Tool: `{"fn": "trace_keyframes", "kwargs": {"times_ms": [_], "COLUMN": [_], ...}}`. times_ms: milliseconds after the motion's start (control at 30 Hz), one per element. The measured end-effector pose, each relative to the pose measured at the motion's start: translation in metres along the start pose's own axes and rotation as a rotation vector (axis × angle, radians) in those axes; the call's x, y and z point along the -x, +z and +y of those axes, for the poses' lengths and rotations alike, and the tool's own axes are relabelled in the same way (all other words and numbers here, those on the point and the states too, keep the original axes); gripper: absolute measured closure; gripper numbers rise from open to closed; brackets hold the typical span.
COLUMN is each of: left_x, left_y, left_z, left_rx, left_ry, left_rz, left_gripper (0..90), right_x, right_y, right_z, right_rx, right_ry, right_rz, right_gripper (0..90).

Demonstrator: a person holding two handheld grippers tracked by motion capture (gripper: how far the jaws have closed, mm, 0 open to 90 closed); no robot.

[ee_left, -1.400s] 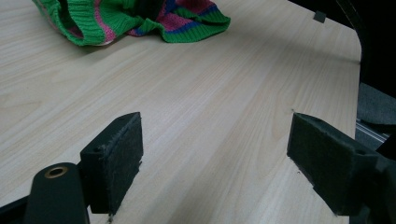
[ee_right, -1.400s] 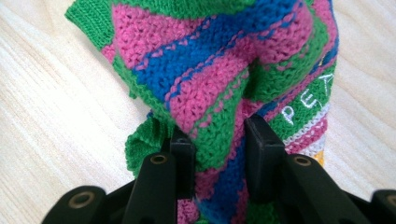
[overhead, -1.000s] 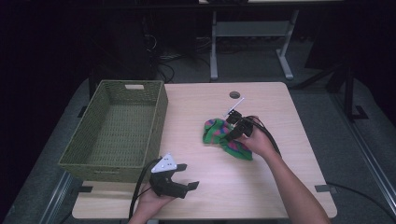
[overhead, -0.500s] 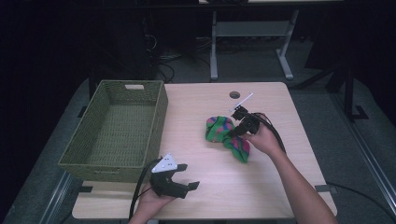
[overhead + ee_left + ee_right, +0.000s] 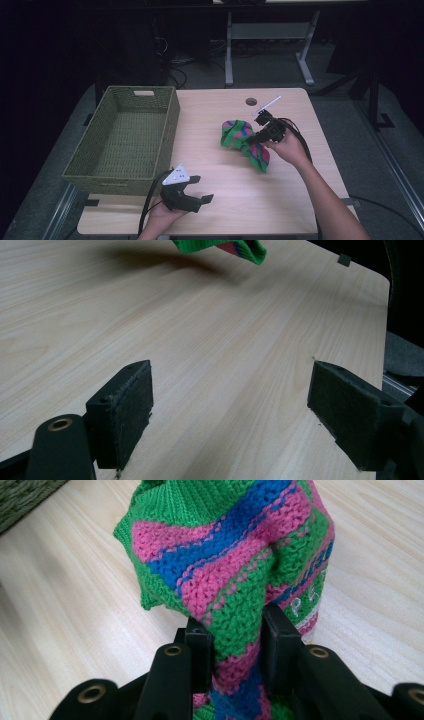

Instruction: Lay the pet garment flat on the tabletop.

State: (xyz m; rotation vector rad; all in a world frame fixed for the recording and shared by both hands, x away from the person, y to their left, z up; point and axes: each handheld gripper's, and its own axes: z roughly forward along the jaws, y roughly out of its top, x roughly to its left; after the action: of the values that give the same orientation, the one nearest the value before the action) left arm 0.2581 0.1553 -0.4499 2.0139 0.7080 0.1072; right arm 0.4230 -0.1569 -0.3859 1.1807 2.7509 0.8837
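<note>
Plainly soft and light, the knitted cloth (image 5: 235,565) droops over the table (image 5: 220,200), right of the basket (image 5: 125,140); a bunched fold suits gripping. The right gripper (image 5: 235,630) pinches such a fold, while the left gripper (image 5: 230,405) rests spread, empty.

Table (image 5: 220,200) evenly lit from overhead — surroundings fall to black, close views slightly soft, shadows faint.

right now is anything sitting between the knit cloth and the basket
Nothing visible. The knit cloth is pinched in the right gripper, and bare table lies between it and the basket. The left gripper sits nearer the person, off that line.
</note>
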Motion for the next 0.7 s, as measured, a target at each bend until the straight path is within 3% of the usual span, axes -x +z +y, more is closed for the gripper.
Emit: {"fn": "trace_keyframes", "kwargs": {"times_ms": [300,700], "left_x": [-0.001,0.0], "left_y": [0.0,-0.001], "left_z": [0.0,0.0], "left_rx": [-0.003,-0.005], "left_ry": [0.002,0.006], "left_rz": [0.001,0.0], "left_gripper": [18.1,18.1], "right_x": [-0.007,-0.022], "right_y": [-0.017,-0.036], "right_z": [-0.003,-0.017], "right_rx": [0.041,0.097], "right_ry": [0.0,-0.034], "right_rz": [0.032,0.061], "right_gripper": [69.5,69.4]}}
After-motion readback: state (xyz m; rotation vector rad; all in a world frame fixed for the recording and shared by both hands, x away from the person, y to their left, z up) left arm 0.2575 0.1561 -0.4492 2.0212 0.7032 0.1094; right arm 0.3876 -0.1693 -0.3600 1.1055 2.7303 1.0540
